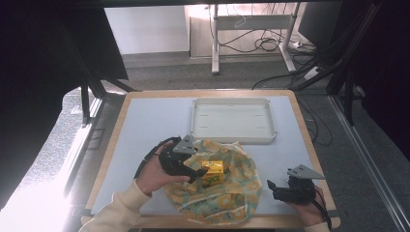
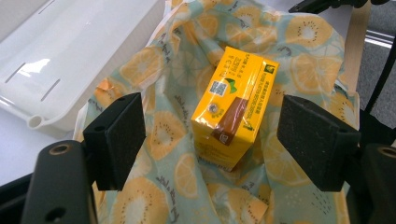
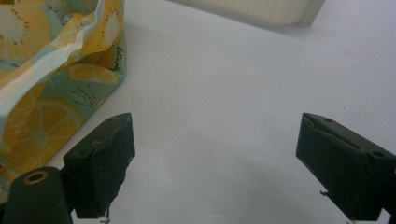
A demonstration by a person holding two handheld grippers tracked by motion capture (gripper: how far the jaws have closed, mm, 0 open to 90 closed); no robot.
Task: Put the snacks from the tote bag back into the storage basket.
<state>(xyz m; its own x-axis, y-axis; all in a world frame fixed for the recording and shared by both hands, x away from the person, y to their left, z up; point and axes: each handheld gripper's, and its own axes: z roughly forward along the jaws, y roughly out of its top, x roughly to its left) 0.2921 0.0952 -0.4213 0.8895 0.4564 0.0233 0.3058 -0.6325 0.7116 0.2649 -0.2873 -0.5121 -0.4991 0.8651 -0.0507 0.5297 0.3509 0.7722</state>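
1. The left gripper (image 2: 212,140) had its jaws spread wide, one on either side of the yellow carton (image 2: 236,105), with a clear gap between each pad and the carton's sides, so it clamped nothing. The left gripper view showed no contact.
2. The carton stood just ahead of that gripper, between its jaws, tilted a little on the soft cloth. That stance looked like the line-up for a pinch across the carton's narrow sides.
3. Under the carton, and spreading out beyond the left gripper on all sides, lay the fruit-print cloth bag (image 1: 227,193), crumpled and open on the desk (image 1: 145,125). Its rumpled folds probably explained the carton's lean.
4. Beyond the bag, farther from the left gripper, sat the white tray (image 1: 233,137), with nothing in it, a likely place for the carton to go.
5. The right gripper (image 1: 276,189) was held well apart from the carton, off the bag's far edge and over bare desk, its jaws also parted and holding nothing. In the right gripper view the bag's rim (image 3: 60,60) lay just beside its own left jaw, perhaps so it could steady the cloth.
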